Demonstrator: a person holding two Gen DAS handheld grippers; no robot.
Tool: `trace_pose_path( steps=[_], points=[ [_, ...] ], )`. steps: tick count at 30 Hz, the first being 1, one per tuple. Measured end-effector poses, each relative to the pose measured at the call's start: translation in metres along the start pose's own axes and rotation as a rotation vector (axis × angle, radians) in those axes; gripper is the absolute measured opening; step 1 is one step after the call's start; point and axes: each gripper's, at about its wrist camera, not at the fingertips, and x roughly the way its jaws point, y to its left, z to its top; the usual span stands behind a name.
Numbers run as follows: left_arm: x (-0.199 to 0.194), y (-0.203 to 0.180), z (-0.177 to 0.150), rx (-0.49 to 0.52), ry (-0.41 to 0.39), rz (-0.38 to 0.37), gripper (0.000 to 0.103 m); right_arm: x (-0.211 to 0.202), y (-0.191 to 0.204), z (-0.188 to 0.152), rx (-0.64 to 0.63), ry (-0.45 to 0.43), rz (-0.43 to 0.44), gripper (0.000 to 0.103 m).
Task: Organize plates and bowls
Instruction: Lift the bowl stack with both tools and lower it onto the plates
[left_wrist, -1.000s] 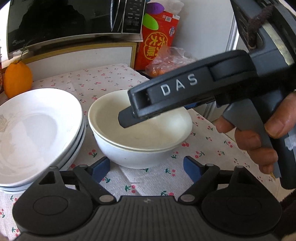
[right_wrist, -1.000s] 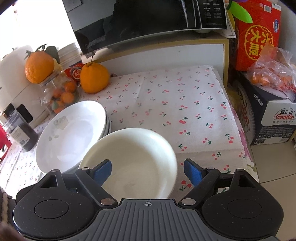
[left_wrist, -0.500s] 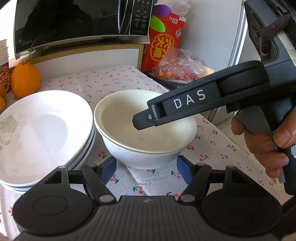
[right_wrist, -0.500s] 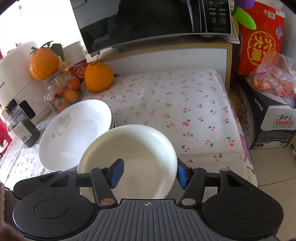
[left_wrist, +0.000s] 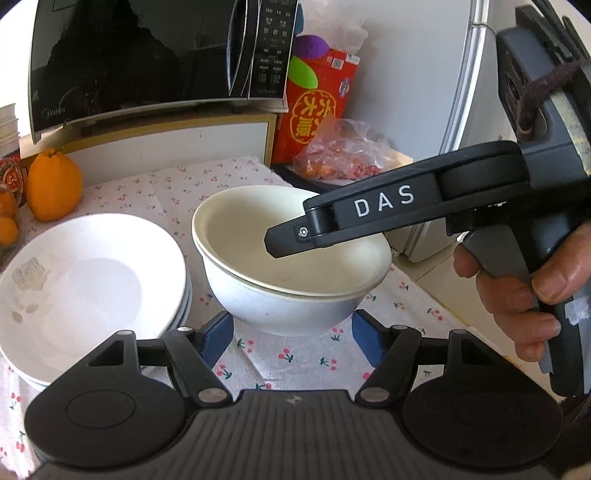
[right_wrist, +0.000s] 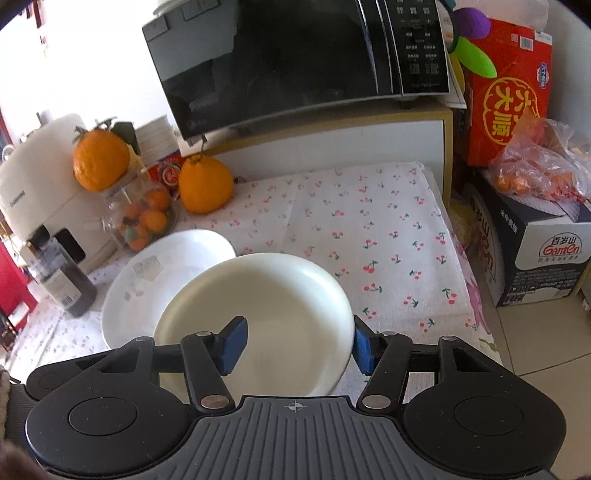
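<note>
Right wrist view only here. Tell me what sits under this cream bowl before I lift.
Observer: The cream bowl is nested in a white bowl on the cherry-print cloth.
Operator: Report the left gripper.
Observer: The left gripper has just been closing; its pads flank the white bowl's base, contact unclear.
Operator: Check my grip from the left view.
Observer: The right gripper has just been closing astride the cream bowl's rim; one finger hangs inside, pressure unclear.

Crowded left, open cloth right.
Plate stack (right_wrist: 155, 273), jar (right_wrist: 142, 218) and orange (right_wrist: 205, 184) block the left; the surface (right_wrist: 369, 229) behind looks clear.
</note>
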Motion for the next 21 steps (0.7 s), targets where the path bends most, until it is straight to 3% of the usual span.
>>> trace_pose_path(
  steps=[12, 21],
  points=[
    [-0.021, 0.017, 0.012, 0.009, 0.002, 0.008, 0.068, -0.009, 0.022, 0.015, 0.008, -0.061, 0.061, 0.058],
    [-0.038, 0.047, 0.018, -0.004, 0.007, 0.027, 0.068, 0.008, 0.053, 0.025, -0.009, -0.065, 0.094, 0.058]
  ],
)
